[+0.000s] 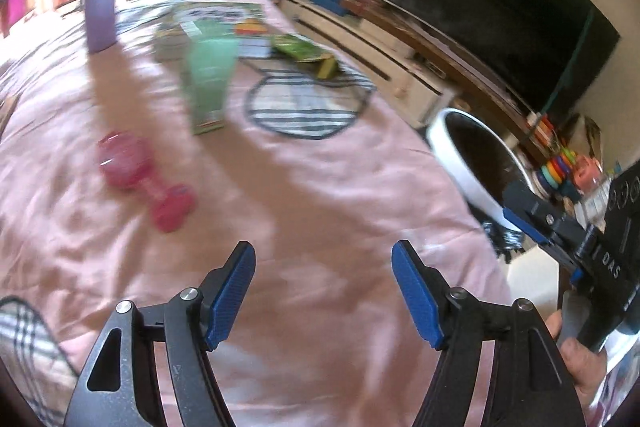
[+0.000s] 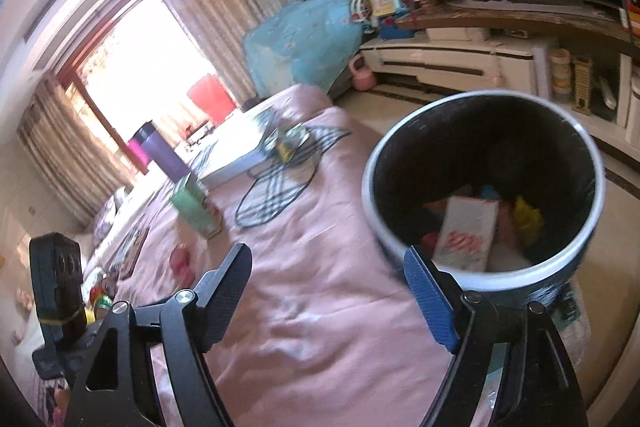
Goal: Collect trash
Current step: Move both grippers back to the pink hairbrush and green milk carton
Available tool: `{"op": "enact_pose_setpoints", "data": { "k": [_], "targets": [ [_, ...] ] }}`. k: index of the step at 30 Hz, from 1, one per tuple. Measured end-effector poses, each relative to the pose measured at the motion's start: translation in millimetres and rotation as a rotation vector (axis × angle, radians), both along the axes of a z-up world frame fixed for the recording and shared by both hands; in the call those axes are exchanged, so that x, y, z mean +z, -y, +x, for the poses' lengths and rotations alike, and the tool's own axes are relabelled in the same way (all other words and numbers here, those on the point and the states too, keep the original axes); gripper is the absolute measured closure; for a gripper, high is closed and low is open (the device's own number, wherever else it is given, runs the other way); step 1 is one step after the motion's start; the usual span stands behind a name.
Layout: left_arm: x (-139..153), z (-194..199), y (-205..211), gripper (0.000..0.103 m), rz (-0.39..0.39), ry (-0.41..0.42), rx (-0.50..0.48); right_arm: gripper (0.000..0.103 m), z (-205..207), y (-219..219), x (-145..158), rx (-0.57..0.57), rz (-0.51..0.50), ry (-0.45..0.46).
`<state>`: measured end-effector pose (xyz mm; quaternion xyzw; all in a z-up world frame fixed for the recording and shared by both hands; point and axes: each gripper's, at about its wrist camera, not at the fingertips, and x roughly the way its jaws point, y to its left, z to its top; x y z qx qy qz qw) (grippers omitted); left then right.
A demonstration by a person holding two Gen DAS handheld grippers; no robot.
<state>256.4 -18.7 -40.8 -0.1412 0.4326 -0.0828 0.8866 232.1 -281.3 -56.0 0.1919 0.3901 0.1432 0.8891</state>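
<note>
Pink bedspread (image 1: 320,187) carries the remaining trash: green carton (image 1: 208,83) lying flat at centre, long axis running near-to-far, and a green wrapper (image 1: 304,53) farther off to the right. Left gripper (image 1: 323,295): jaws apart, nothing between them; carton lies ahead and slightly left, well apart. Right gripper (image 2: 328,291): jaws apart, empty, just beside the bin (image 2: 376,163), which already holds scraps. Judgement: left hand is nearer the carton; approach across its short width. Pink dumbbell (image 1: 148,183) sits near-left of the path – avoid
</note>
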Motion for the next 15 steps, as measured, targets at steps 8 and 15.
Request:
{"op": "enact_pose_setpoints", "data": {
  "k": [8,15],
  "targets": [
    [-5,-19,-49,0.033,-0.032,-0.023,0.097,0.022,-4,-40,-11,0.070,-0.004,-0.023],
    [-9,-27,-76,0.033,-0.044,-0.028,0.146,0.020,-3,-73,-13,0.125,-0.054,-0.006]
  ]
}}
